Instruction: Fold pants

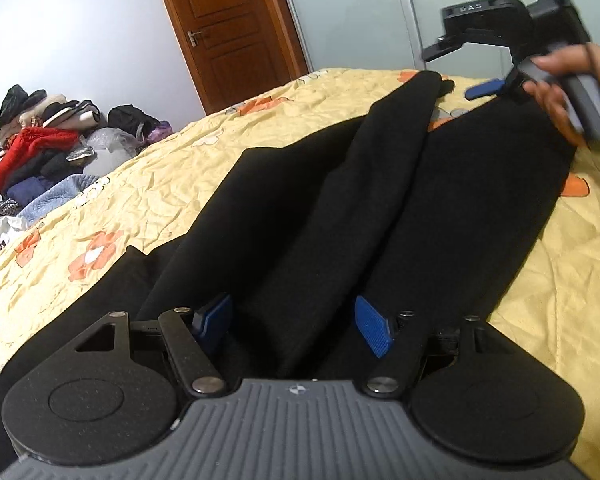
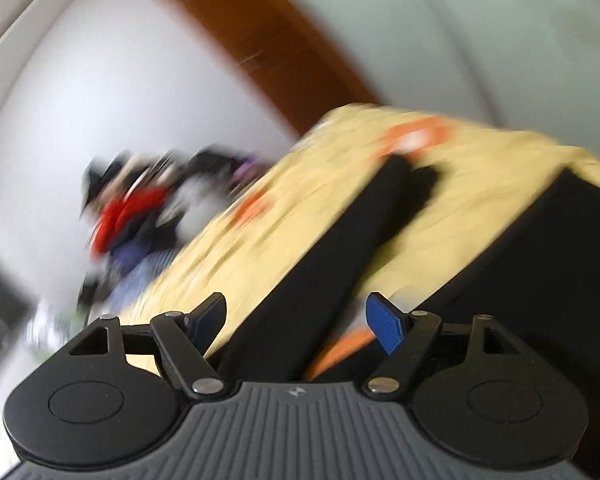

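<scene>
Pants (image 1: 340, 208) are black, spread on the bed (image 1: 148, 184) over the yellow flowered sheet, legs running away from you and split into a V with sheet showing between them near the hems.

Your left hand-held gripper (image 1: 294, 326) sits low over the near end of the pants, fingers spread wide, blue pads on either side of a raised ridge of fabric. Nothing is pinched.

Your right hand-held gripper (image 2: 296, 320) is also spread wide and empty. In the left view it hangs at the far end of the right leg, near the hem. Its own view is heavily motion-blurred, so contact with the cloth can't be judged.

Risks from here:
- Closing the left on that ridge likely grabs one layer or a wrinkle, not the full edge. The fold then drags skewed.
- The legs aren't aligned. Folding now locks in the V and leaves an uneven stack.
- The sheet is loose and creased, so a low pinch could catch it along with the pants.
- Black on black hides the seams and edges, so check the right's position once it steadies.
</scene>
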The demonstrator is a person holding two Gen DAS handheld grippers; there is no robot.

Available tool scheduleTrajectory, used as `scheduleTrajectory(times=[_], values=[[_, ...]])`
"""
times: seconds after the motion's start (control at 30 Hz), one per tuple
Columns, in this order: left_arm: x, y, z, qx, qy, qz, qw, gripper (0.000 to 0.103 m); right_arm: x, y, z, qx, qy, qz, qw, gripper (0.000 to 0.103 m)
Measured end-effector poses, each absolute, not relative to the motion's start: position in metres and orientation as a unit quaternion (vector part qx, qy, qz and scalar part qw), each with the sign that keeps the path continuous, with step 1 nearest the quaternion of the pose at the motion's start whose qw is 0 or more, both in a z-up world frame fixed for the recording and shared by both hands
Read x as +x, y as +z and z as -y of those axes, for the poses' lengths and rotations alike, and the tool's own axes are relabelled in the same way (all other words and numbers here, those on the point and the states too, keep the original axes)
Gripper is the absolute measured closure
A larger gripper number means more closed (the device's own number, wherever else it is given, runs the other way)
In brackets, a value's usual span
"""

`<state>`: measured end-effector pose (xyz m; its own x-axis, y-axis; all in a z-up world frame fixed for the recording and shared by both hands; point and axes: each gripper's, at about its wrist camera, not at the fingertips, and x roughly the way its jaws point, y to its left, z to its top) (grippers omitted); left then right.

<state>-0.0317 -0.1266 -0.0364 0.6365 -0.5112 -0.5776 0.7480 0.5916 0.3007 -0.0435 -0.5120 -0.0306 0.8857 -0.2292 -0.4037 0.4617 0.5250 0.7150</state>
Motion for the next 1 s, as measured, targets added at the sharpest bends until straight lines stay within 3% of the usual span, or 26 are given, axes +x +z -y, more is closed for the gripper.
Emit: scheduleTrajectory(times=[0.17, 0.53, 0.87, 0.9, 0.93, 1.0], values=[[-0.031, -0.042, 0.128, 0.261, -0.358, -0.206, 0.873, 0.028, -0.040, -0.059, 0.567, 0.566, -0.176, -0.108, 0.798, 0.025], [-0.035, -0.042, 0.126, 0.248, -0.347, -0.200, 0.882, 0.017, -0.014, -0.049, 0.582, 0.567, -0.140, -0.084, 0.808, 0.025], [-0.033, -0.041, 0.123, 0.233, -0.345, -0.212, 0.884, 0.014, -0.002, -0.060, 0.606, 0.575, -0.160, -0.068, 0.800, 0.026], [-0.034, -0.041, 0.123, 0.233, -0.345, -0.211, 0.884, 0.014, 0.001, -0.063, 0.610, 0.578, -0.164, -0.069, 0.797, 0.030], [-0.034, -0.042, 0.123, 0.234, -0.345, -0.210, 0.884, 0.013, 0.004, -0.065, 0.613, 0.575, -0.168, -0.074, 0.797, 0.048], [-0.034, -0.042, 0.123, 0.233, -0.344, -0.211, 0.885, 0.012, 0.010, -0.065, 0.616, 0.562, -0.183, -0.095, 0.801, 0.073]])
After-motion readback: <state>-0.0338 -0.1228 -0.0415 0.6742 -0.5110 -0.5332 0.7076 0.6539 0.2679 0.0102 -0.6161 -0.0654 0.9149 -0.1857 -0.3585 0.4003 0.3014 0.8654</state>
